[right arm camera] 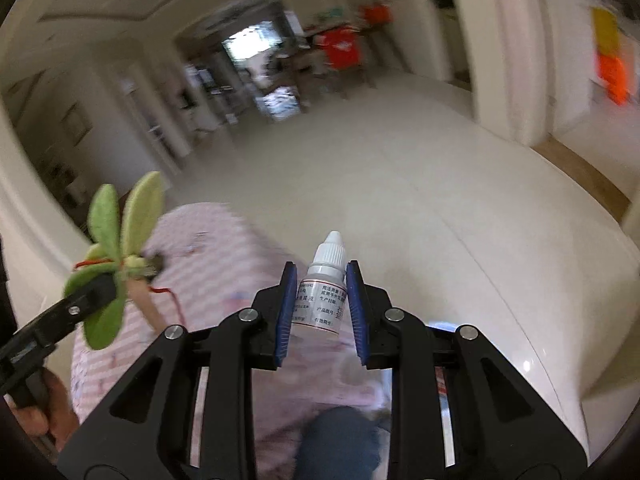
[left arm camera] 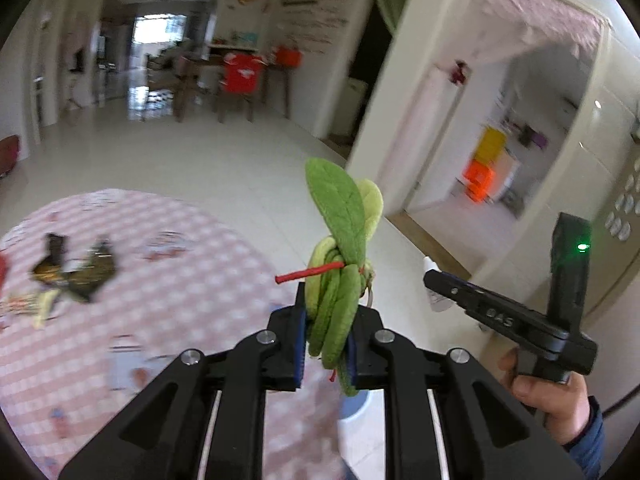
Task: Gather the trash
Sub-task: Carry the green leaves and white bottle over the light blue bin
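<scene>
My left gripper [left arm camera: 326,344] is clamped on a leaf bundle [left arm camera: 340,264] — green felt leaves tied with red string, sticking up between my blue pads [left arm camera: 299,344]. My right gripper [right arm camera: 322,308] is closed on a small white bottle [right arm camera: 322,300], cap pointing forward, printed label facing the camera. Both are held in the air above a round table with a pink checked cloth [left arm camera: 120,280]. More scraps — a dark wrapper [left arm camera: 76,272] among them — lie on the cloth's far left, well apart from my fingers.
</scene>
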Demonstrator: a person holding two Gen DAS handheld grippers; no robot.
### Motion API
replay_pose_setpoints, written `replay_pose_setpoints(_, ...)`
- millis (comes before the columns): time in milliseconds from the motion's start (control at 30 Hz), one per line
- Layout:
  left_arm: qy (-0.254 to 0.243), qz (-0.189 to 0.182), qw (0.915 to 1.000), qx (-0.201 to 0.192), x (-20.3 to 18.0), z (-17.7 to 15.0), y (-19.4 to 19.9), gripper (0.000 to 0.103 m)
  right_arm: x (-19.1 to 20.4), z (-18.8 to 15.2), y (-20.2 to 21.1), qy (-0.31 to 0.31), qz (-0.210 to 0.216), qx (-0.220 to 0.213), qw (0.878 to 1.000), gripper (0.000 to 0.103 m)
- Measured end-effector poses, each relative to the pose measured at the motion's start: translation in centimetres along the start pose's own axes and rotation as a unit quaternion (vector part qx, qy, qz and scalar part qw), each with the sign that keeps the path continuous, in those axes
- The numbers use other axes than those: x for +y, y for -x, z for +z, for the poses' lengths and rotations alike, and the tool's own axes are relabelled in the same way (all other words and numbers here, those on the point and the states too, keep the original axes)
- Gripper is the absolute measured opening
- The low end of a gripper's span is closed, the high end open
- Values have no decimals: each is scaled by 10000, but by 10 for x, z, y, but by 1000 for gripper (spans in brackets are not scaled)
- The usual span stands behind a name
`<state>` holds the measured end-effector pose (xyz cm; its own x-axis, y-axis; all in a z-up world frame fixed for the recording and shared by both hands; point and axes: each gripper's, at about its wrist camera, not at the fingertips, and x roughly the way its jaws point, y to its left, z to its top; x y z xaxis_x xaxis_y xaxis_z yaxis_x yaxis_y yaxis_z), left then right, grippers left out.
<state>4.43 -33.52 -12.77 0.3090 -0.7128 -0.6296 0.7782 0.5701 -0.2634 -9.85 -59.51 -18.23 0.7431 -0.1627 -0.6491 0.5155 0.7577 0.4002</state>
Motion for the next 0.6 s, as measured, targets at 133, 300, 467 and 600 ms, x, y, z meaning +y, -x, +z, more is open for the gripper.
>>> replay_pose_setpoints(133,-172,-218,9985,481,-33,-6,-53,17,-53,-5,-19,-489,-336,293,9978,25)
replay_pose_setpoints(300,-194,-121,9910,1322,-50,-24,-131,17,-88,-15,-47,-840,-405,649,9935,25)
replay_pose_setpoints(467,-300,-144,9833,1790,-60,-35,-174,39,-101,-15,-68,-1117,-226,813,9902,37)
replay_pose_setpoints(600,-416,168,9862,1591,-62,-33,-177,91,-116,-17,-63,-1535,-253,650,9857,85)
